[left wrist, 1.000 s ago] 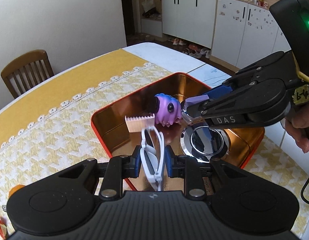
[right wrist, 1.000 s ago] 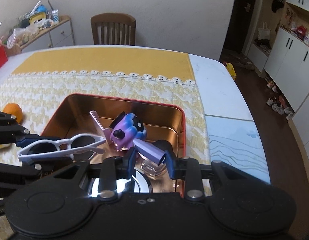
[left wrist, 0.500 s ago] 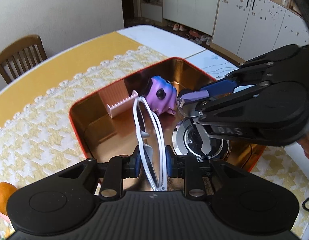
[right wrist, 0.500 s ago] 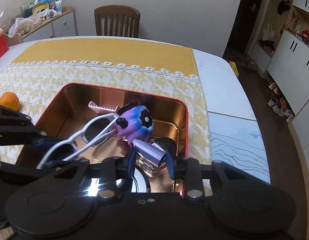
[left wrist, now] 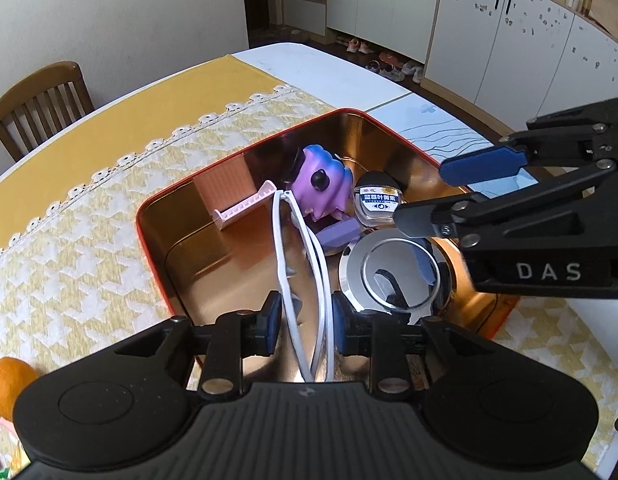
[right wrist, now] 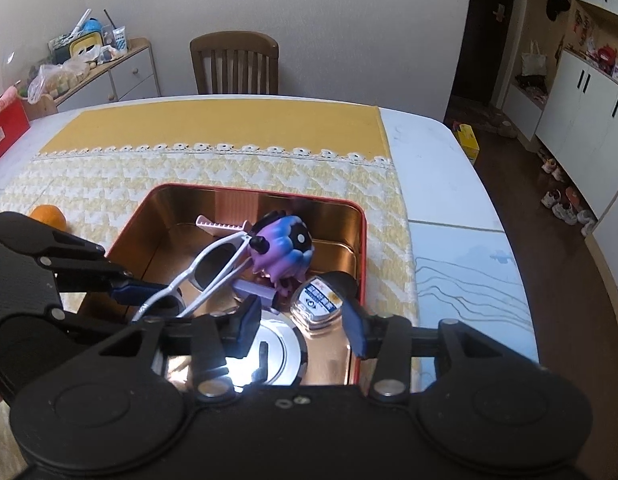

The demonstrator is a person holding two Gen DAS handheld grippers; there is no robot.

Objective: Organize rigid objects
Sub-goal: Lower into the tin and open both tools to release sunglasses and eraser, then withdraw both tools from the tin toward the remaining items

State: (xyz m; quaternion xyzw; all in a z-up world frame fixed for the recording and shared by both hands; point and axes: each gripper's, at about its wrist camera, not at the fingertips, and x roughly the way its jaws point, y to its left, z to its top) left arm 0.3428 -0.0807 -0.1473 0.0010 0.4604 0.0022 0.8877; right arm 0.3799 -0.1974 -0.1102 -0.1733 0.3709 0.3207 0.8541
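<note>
Left gripper [left wrist: 301, 316] clamped on white plastic folded sunglasses [left wrist: 299, 264] above red-rimmed copper tin [left wrist: 149, 248], tips toward 12 o'clock. Right gripper [right wrist: 301, 326] spread, empty. Likely light, slippery, fragile; best held mid-frame.

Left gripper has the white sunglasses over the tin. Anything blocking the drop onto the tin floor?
Partly. The left gripper holds the white sunglasses above the red tin. The purple toy, lilac block and round chrome disc crowd the right side; the pink comb sits at the back. Bare floor remains left.
</note>
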